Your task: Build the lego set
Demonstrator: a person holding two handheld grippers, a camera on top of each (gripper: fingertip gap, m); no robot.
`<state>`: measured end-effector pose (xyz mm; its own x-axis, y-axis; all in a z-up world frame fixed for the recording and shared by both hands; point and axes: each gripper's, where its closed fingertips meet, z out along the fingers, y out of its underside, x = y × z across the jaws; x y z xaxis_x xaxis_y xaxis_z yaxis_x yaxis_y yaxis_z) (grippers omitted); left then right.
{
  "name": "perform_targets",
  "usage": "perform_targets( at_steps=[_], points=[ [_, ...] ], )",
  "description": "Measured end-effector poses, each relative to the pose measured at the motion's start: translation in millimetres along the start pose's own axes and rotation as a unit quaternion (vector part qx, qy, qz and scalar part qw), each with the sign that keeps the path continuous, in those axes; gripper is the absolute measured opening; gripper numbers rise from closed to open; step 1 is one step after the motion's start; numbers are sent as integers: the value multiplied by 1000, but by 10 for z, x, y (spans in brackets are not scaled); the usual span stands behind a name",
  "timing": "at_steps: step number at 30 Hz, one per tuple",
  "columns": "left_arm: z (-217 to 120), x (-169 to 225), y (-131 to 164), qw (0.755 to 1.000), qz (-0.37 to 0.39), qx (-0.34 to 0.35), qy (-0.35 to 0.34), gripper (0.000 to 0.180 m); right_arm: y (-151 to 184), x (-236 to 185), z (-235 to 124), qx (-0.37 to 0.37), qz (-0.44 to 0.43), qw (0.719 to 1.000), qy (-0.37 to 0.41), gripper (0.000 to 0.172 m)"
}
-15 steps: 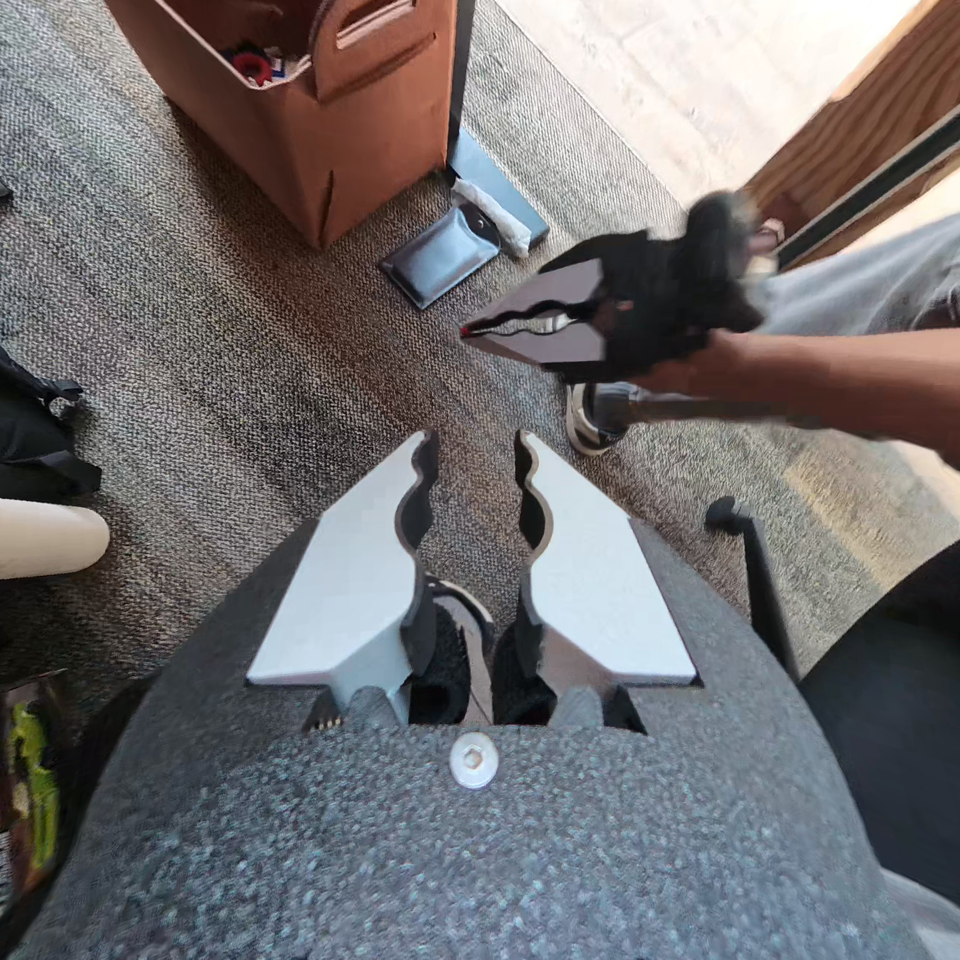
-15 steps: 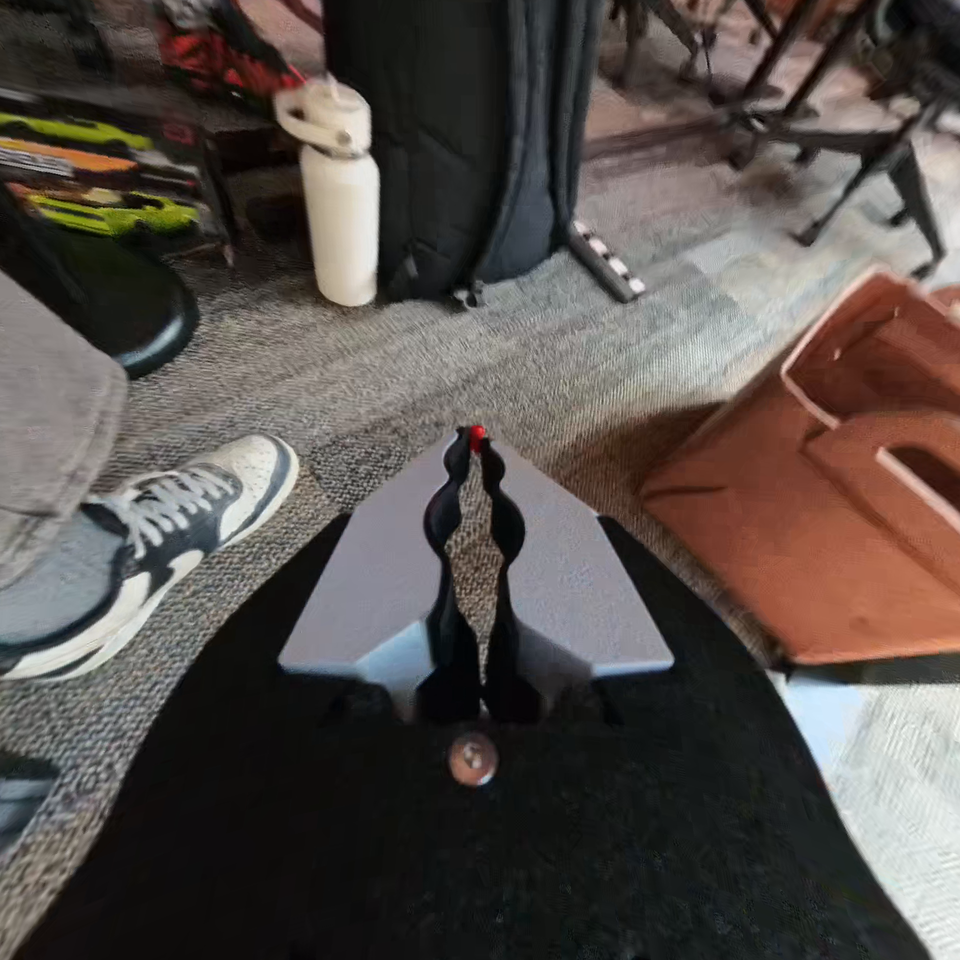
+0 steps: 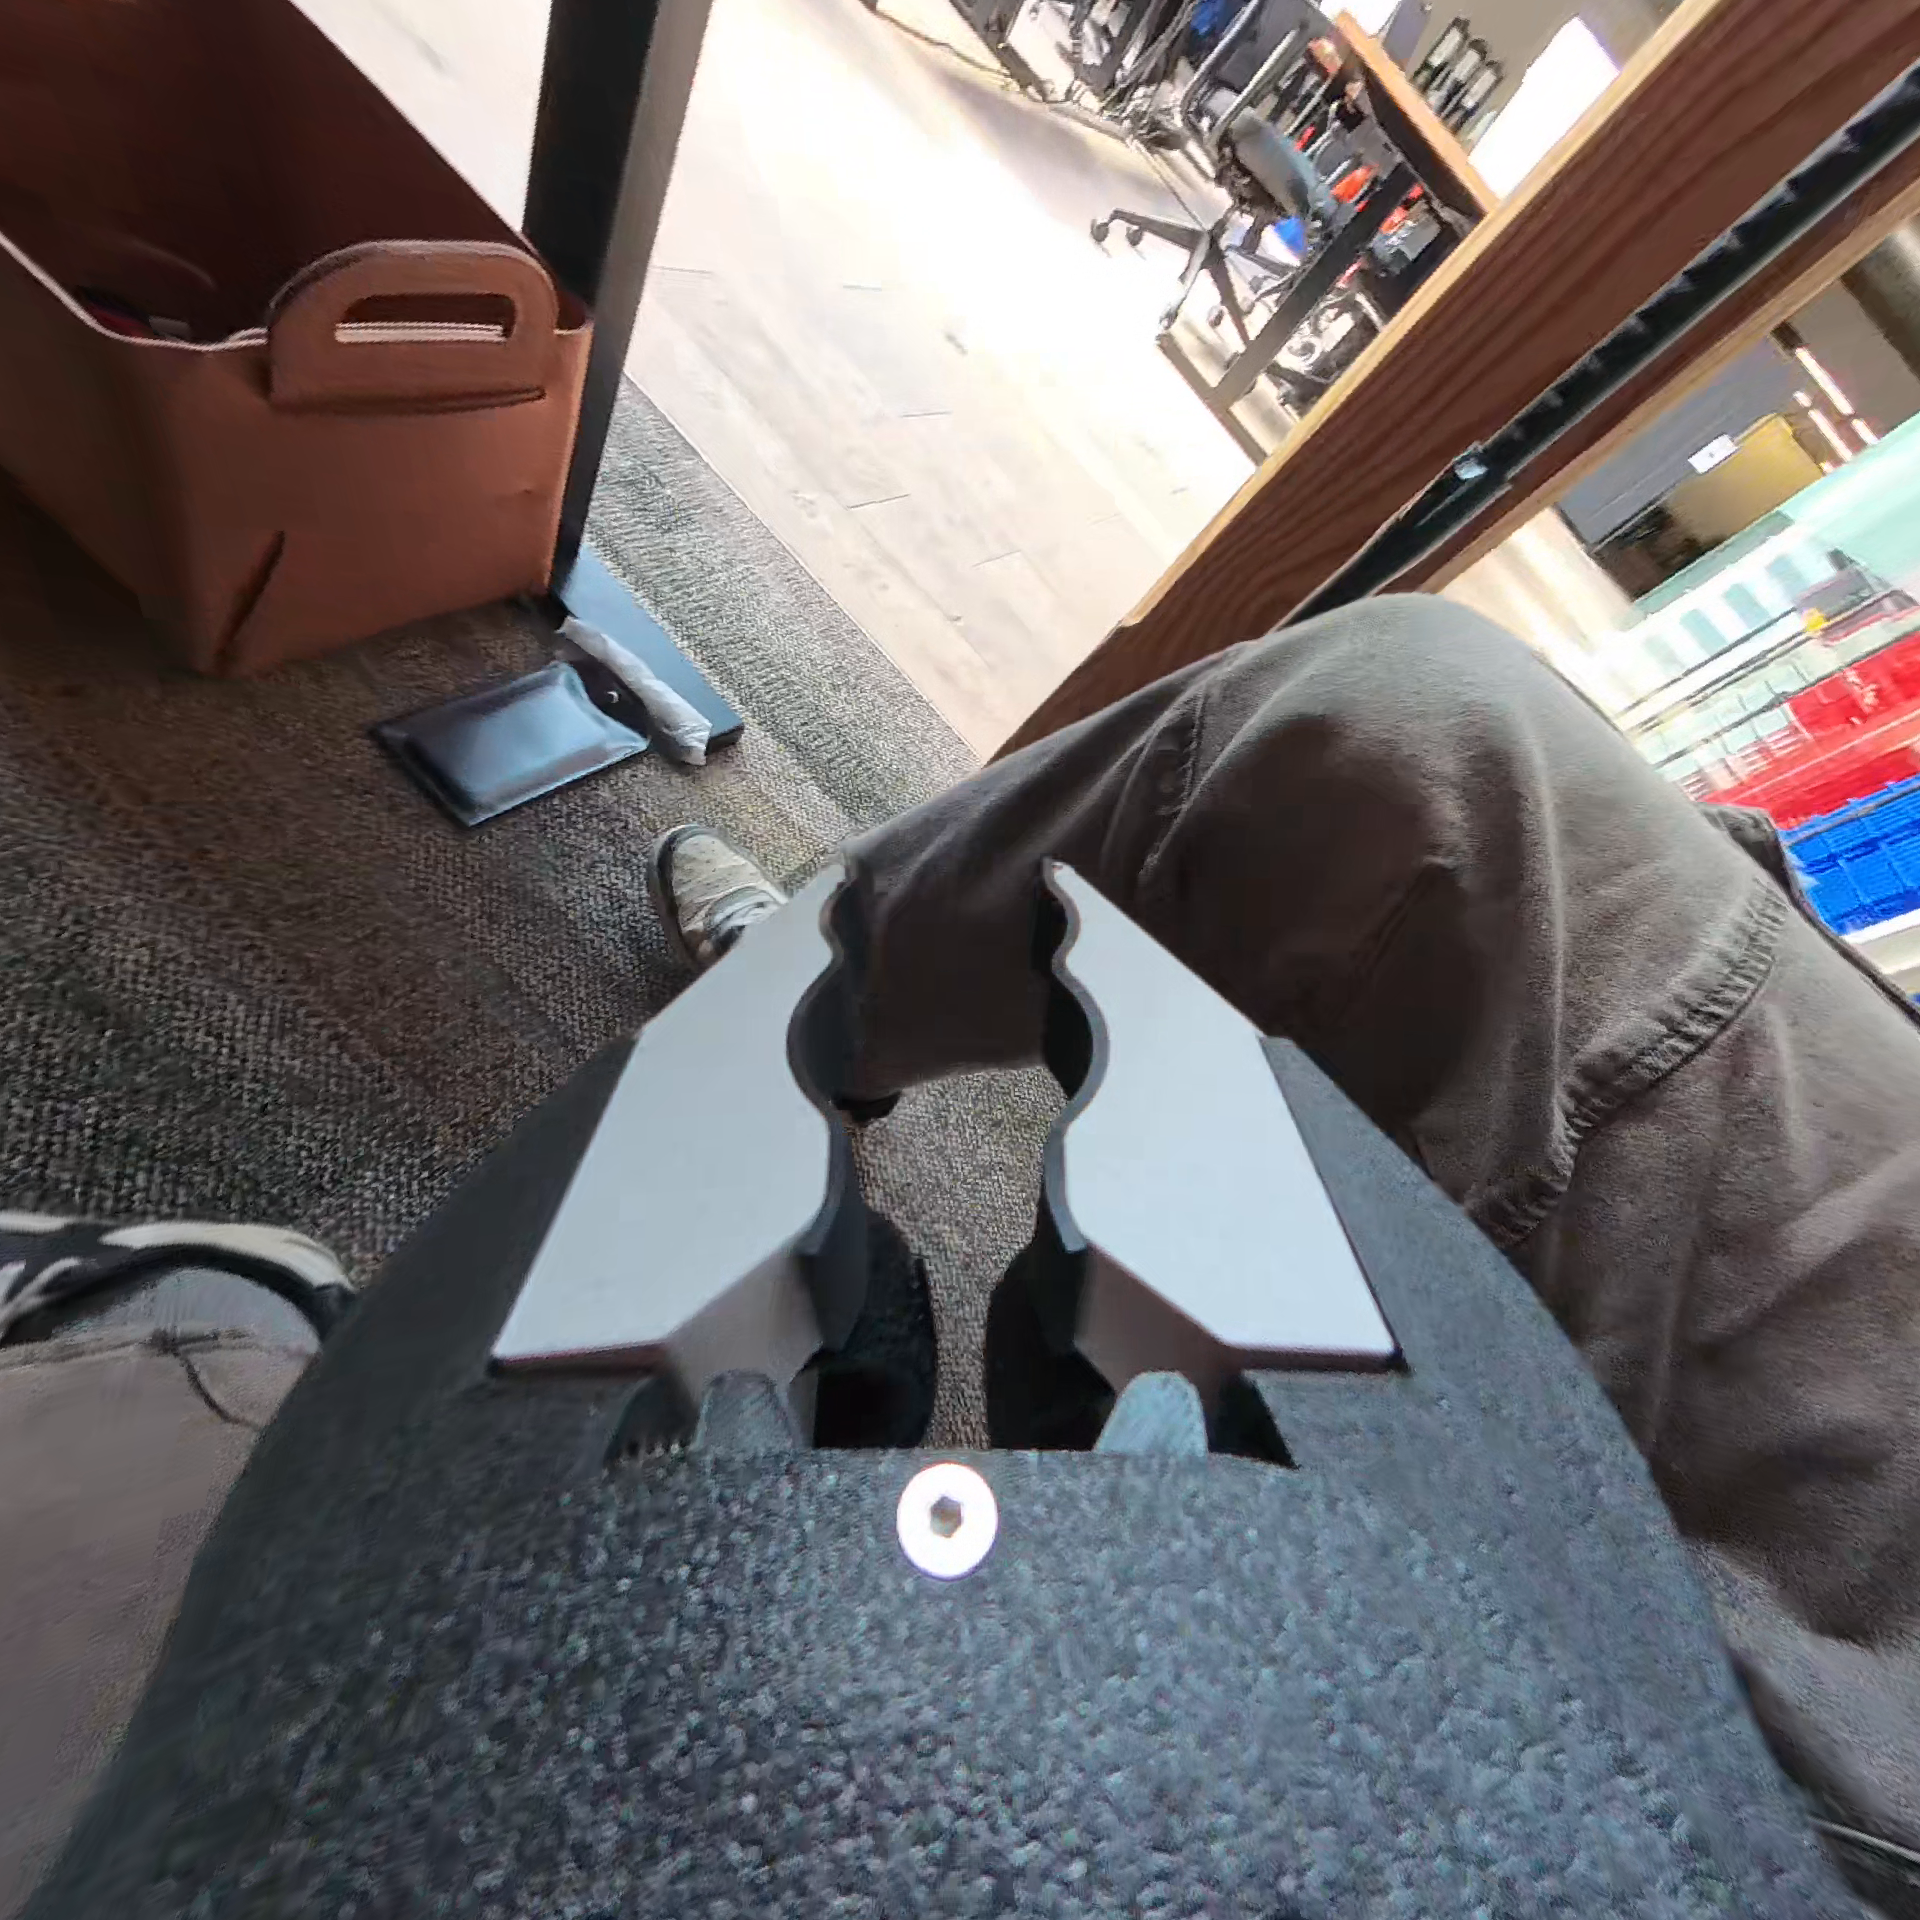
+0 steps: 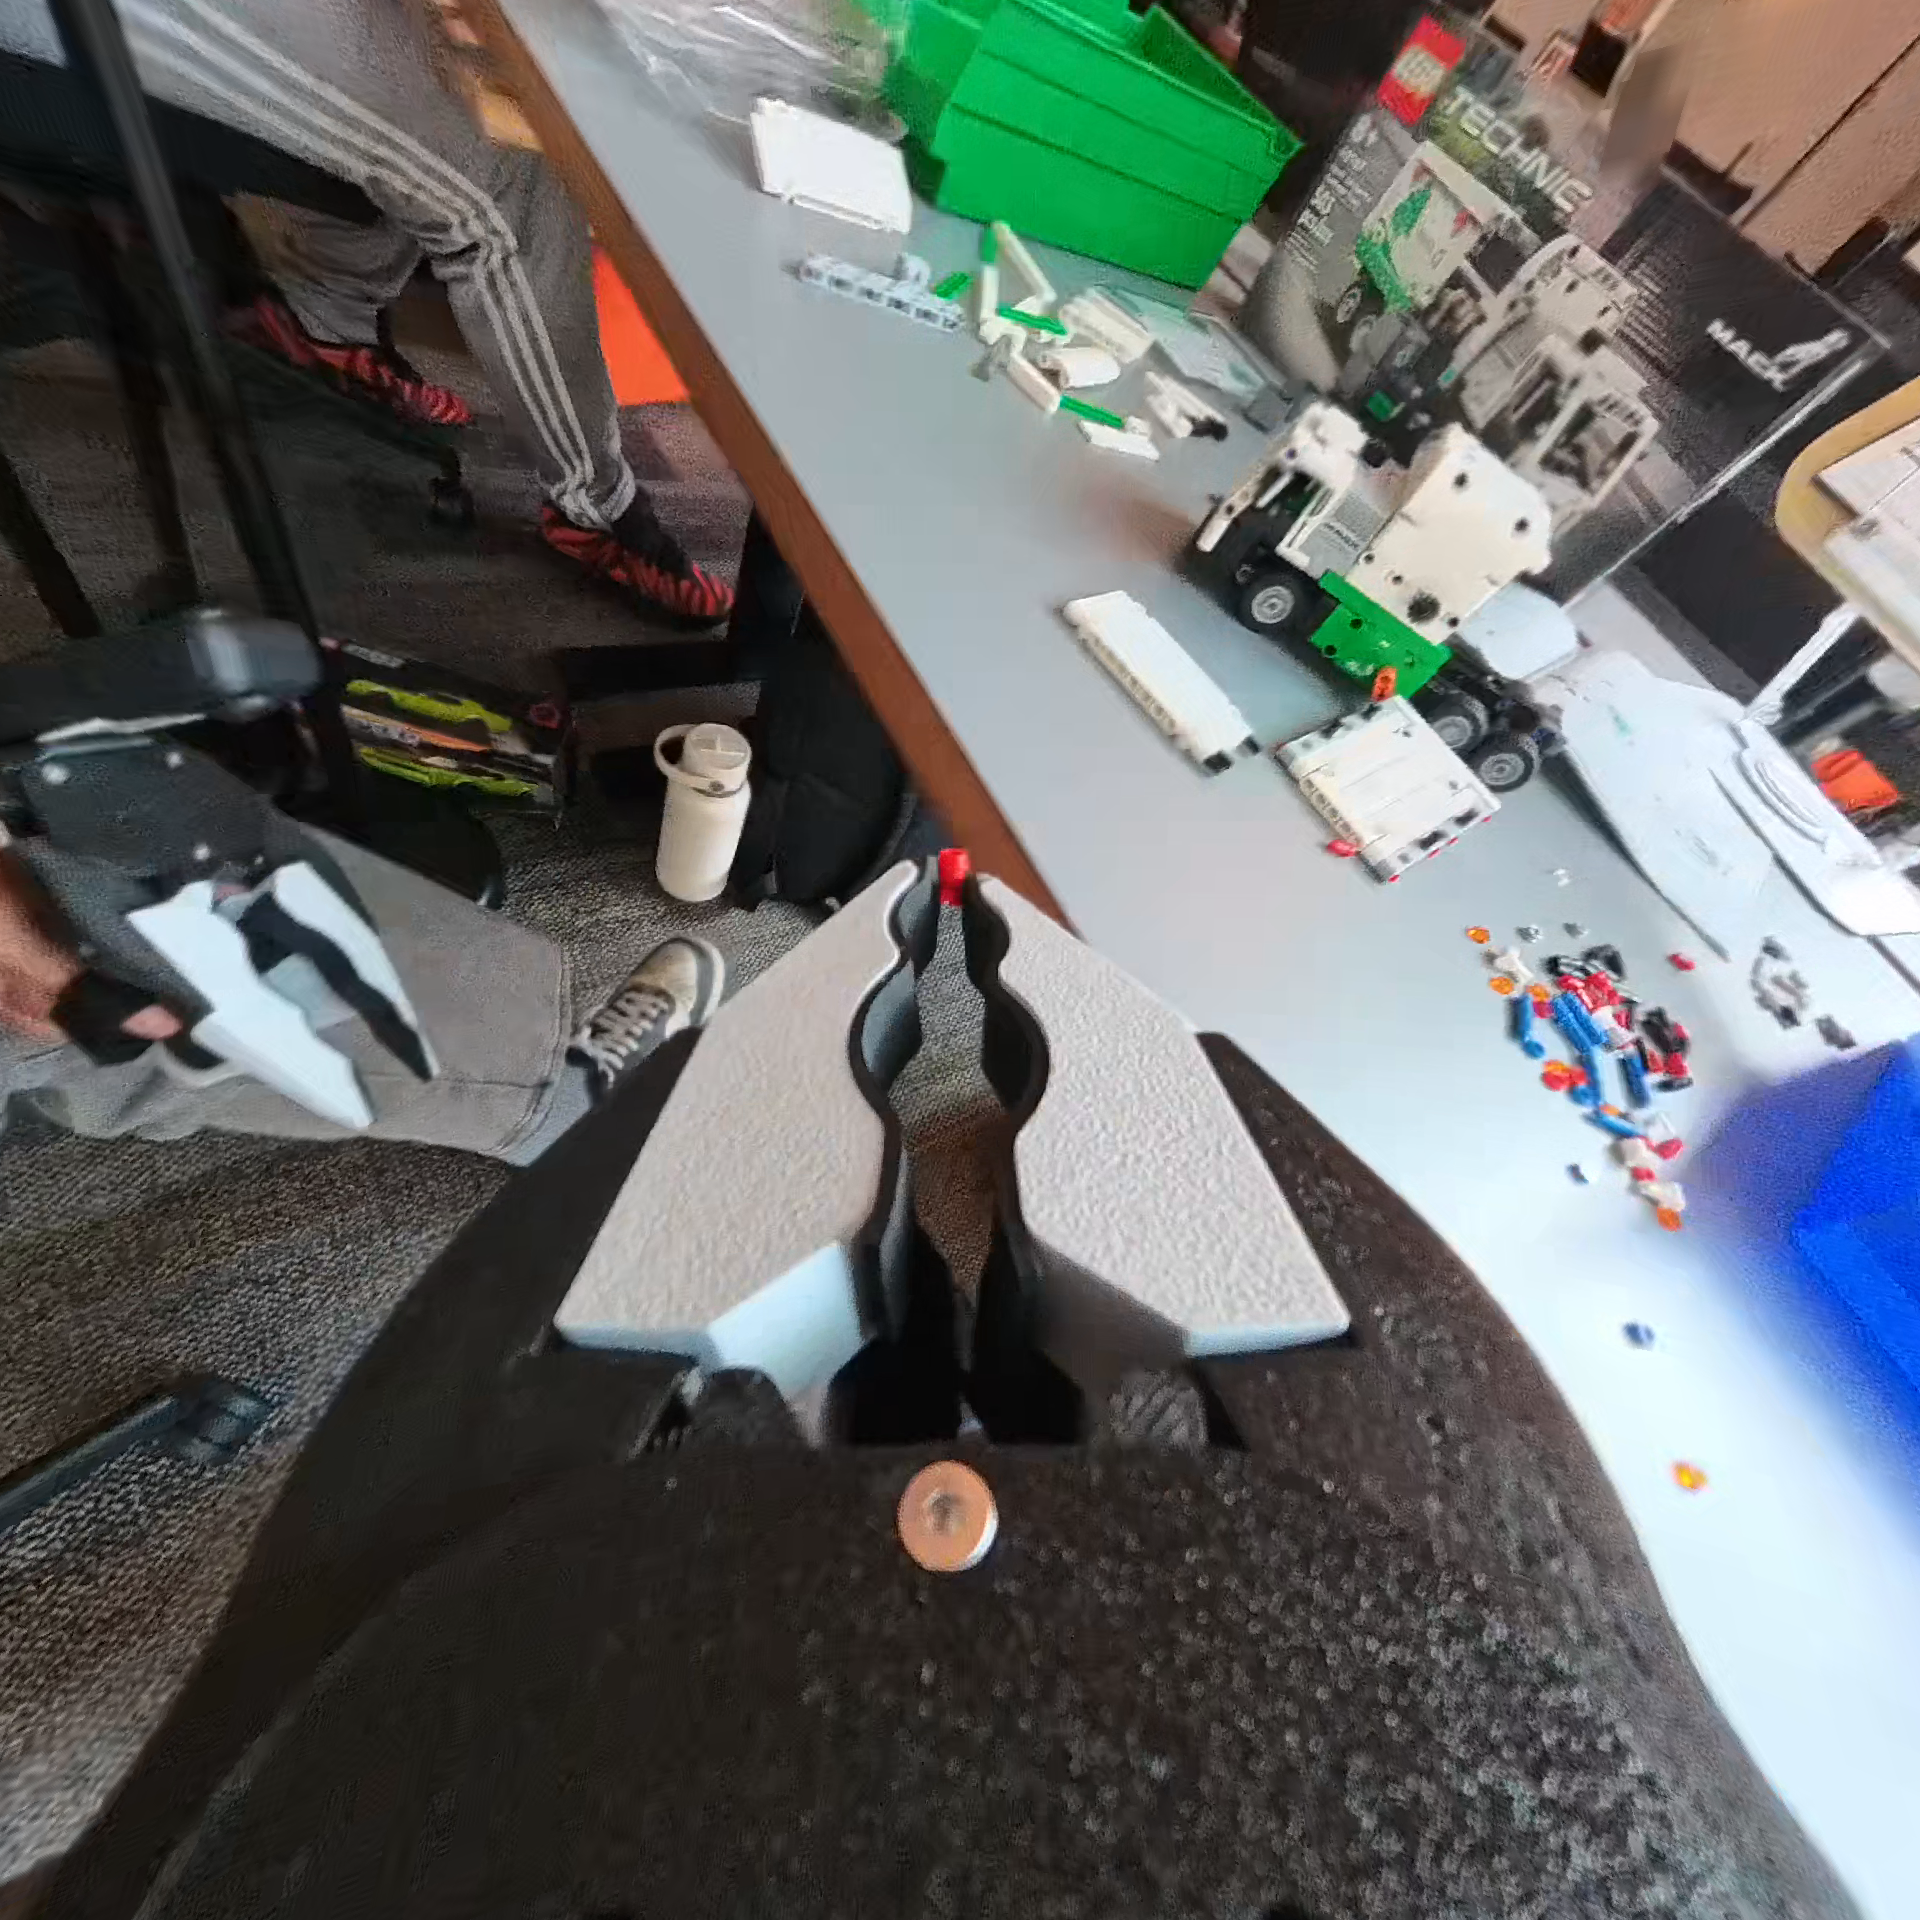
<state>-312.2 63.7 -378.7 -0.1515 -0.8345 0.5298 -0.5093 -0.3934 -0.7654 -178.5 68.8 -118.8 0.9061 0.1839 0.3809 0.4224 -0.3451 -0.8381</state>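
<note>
Right gripper is clenched on a small red piece, pinched only at the very tips of its fingers, held in the air over the brown edge of the grey table with carpet below. Left gripper is released and holds nothing; its fingers stand well apart low over the carpet, with only a trouser leg behind the gap, nothing touching the pads. Risk, as a judgement: the tip-only pinch on so small a piece looks marginal, so any twist or slight easing of the squeeze could let it pop out, and off the table edge it would likely drop to the patterned carpet and be hard to spot. The right view is also blurred, so exact pad contact is hard to confirm. View differences: only the right wrist view shows the tabletop, with a white and green toy truck, a white beam, a pile of small coloured parts, green bins, plus a white bottle on the floor and the left gripper far off, low at left. Only the left wrist view shows the brown basket, the black flat pouch and a shoe; the red piece and right gripper are absent from it.
</note>
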Motion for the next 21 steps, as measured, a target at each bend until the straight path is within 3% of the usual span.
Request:
perform_targets(
  at_steps=[1,5,9,14,17,21],
  points=[
    [39,9,-51,1000,2,-1,11,31,-29,176,146,-2,7,1000,-10,3],
    [76,-67,-341,999,29,-6,20,32,202,809,822,-96,20,994,-44,3],
    [147,-85,-670,996,79,-4,37,32,451,1129,1211,-159,38,983,-83,3],
    [358,-67,-956,957,287,-44,25,32,662,1417,1297,-202,10,977,-66,3],
    [340,342,-1267,945,310,-43,96,33,808,1549,1281,-226,23,972,-68,3],
    [-36,956,-2079,932,304,-8,198,34,879,1713,1232,-229,45,970,-64,3]
  ],
)
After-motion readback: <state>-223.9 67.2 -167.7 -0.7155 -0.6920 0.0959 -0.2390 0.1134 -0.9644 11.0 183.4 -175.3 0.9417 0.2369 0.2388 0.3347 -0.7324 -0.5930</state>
